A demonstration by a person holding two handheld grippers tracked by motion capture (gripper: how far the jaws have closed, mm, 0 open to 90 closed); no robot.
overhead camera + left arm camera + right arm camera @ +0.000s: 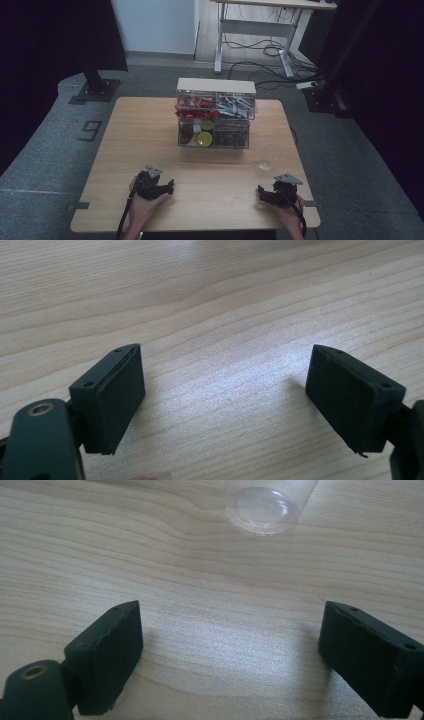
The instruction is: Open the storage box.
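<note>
A small clear plastic cup point(264, 164) is standing upright on the wooden worktop point(150, 150), toward its right side, between the near edge and the clear storage organizer point(214, 120) that is sitting at the middle of the far half. The organizer is showing stacked compartments (red pieces upper left, grey-white ones upper right, yellow-green rounds lower left, dark contents lower right). Nothing is lying between the cup and the near edge.

The right gripper point(267, 195) is resting near the front right corner, held by the person's right hand point(287, 212), with the cup just ahead of it and apart from it. In the right gripper view the cup point(265, 505) is sitting at the top edge, beyond the fingers point(107, 655), which are standing spread wide over bare wood and pinching nothing.

The left gripper point(165, 189) is lying well apart from the cup, at the front left, in the left hand point(145, 205). Its own view is giving the spread fingers point(112, 397) with bare grain between them; the high view is giving the organizer and both hands together.
</note>
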